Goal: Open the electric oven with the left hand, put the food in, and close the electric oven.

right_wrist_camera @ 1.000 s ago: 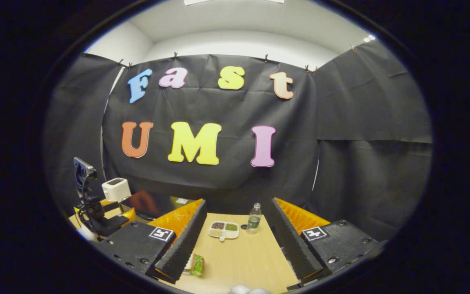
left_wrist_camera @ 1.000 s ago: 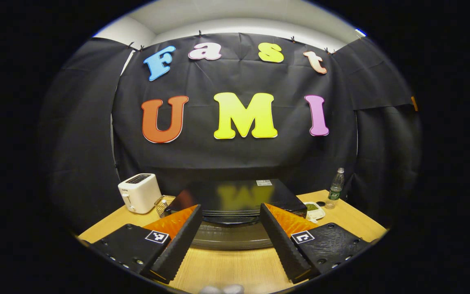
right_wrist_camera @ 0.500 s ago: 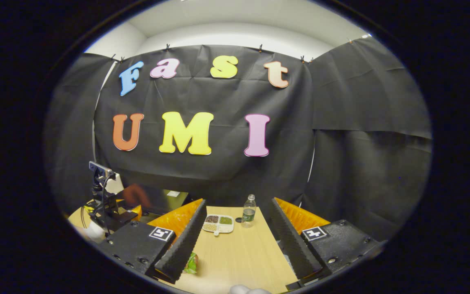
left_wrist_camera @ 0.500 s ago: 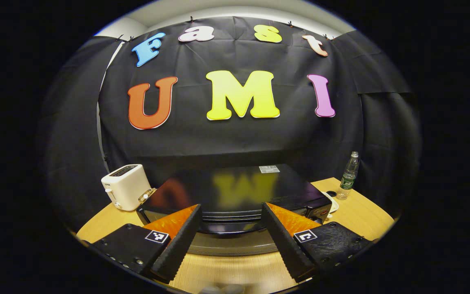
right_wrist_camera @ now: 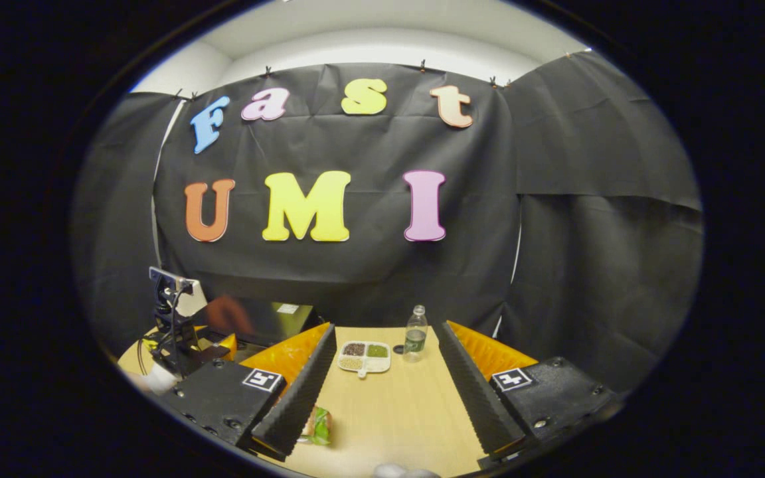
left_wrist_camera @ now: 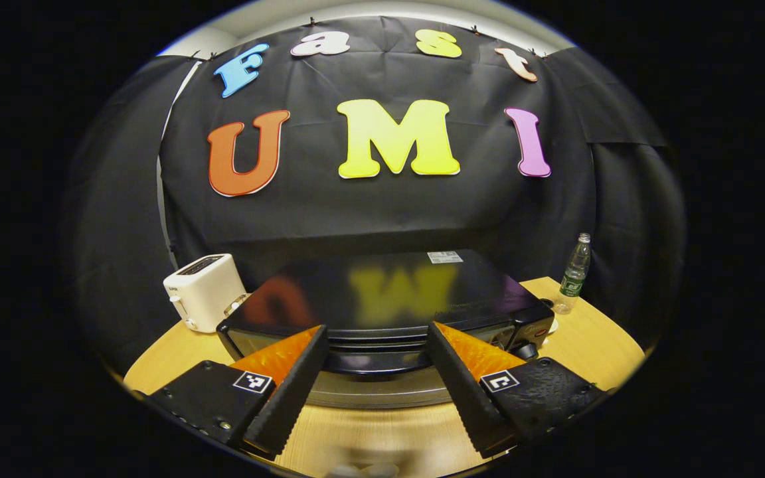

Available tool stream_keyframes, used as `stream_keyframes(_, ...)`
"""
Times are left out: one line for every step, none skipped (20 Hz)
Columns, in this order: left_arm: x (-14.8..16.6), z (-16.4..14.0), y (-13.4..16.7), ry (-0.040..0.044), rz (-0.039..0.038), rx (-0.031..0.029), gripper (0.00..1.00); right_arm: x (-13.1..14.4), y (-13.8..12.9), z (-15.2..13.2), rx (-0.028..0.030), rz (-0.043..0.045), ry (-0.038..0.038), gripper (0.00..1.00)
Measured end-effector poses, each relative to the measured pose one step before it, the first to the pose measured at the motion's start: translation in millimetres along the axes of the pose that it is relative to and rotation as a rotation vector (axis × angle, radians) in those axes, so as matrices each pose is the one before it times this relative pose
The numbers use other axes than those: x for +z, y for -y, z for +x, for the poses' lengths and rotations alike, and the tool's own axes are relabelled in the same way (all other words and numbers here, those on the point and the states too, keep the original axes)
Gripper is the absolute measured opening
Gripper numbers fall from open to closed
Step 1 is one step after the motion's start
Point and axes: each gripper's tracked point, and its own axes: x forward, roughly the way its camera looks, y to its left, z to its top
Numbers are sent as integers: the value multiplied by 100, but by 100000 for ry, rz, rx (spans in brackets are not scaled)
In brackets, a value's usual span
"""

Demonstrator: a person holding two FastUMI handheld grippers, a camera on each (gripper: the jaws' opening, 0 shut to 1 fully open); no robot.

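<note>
Both of my grippers are spread wide with nothing between the fingers. My left gripper (left_wrist_camera: 372, 392) sits low centre, right up at the glossy black electric oven (left_wrist_camera: 382, 299) on the wooden table (left_wrist_camera: 595, 338) (door closed). My right gripper (right_wrist_camera: 386, 398) hangs above bare tabletop, with the green-wrapped food (right_wrist_camera: 318, 426) at lower left beside its left finger.

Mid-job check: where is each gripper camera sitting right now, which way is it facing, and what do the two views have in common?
Left gripper view: rides the left gripper, facing the electric oven close ahead; its own two fingers, spread apart, frame the oven's front.
Right gripper view: rides the right gripper, facing the wooden table with the divided dish; its own open fingers show, and the left gripper farther off.
Shared: oven, water bottle, table.
</note>
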Motion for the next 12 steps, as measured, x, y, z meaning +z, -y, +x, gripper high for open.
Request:
stream_keyframes(-99,-386,41,209,86,-79,98,-83,-55,5,225,-399,298,96)
stream_keyframes(-189,-326,47,-71,168,-129,98,3,-190,39,349,-800,225,100)
stream_keyframes(-266,-425,15,143,14,-150,99,-38,-237,183,305,-955,66,100)
stream_keyframes(-231,-343,-45,-65,-88,-191,99,13,-336,21,557,-859,26,100)
stream_keyframes(-146,-441,-32,126,-355,-224,99,30,-487,-25,931,-428,218,100)
stream_keyframes(-260,-481,67,-346,-132,-236,98,9,-421,-78,698,-479,-25,100)
stream_keyframes(-322,-501,-10,-38,-266,-287,99,-158,-382,-86,911,-519,-30,100)
stream_keyframes(-375,-511,-13,-481,-138,-288,98,173,-481,-189,1051,-416,346,96)
stream_keyframes(-300,-369,-106,17,-6,-362,99,-38,-268,-51,383,-410,29,96)
stream_keyframes(-402,-452,16,-312,72,-409,98,90,-217,-76,469,-127,173,100)
stream_keyframes(-555,-440,36,-450,8,-335,98,16,-182,-126,-5,-41,103,100)
stream_keyframes(-494,-439,36,-530,121,-210,98,16,-109,-258,187,125,-10,100)
